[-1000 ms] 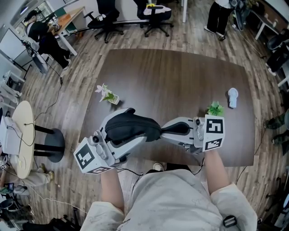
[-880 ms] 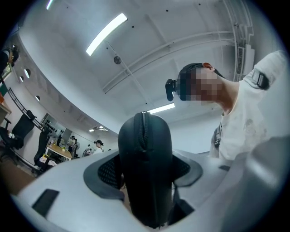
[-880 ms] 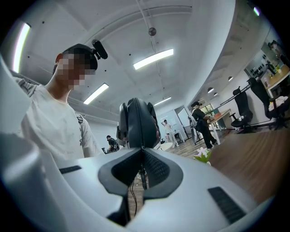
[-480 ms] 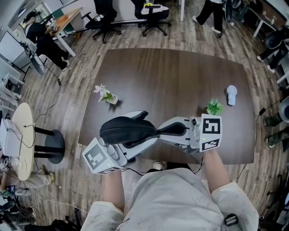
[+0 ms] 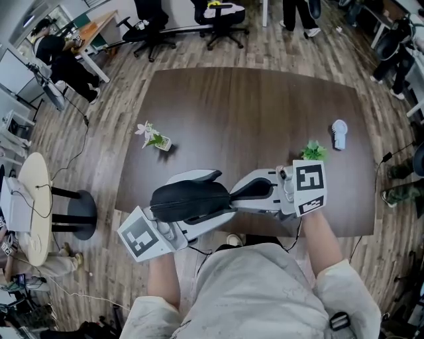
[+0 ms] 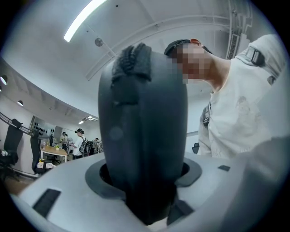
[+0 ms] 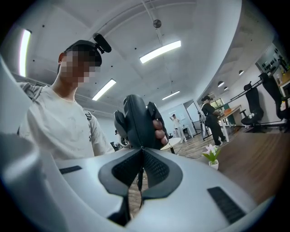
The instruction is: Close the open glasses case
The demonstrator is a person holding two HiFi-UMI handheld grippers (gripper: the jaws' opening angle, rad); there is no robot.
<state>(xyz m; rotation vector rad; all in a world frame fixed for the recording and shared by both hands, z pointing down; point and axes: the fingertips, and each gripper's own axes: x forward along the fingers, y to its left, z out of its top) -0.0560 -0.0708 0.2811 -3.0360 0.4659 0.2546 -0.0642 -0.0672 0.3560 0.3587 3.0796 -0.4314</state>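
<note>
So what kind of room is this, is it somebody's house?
Probably not a house; it looks like an office or lab. There are rolling office chairs, a person working at a desk, and long strip lights on the ceiling.

Bright ceiling strip lights [image 7: 160, 51], fisheye-warped edges, soft-focus glasses case [image 6: 142, 131]

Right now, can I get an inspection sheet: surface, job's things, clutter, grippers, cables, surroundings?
Surface: dark wood table.
Job's things: black glasses case, held up by the table's near edge; halves look together, zip state unclear.
Clutter: white-flowered pot plant, green pot plant, small white object.
Grippers: left gripper clamped round the case; right gripper shut, pinching a thin tab at its end.
Cables: floor cable left of the table.
Surroundings: office chairs, round side table, seated person at a desk.
</note>
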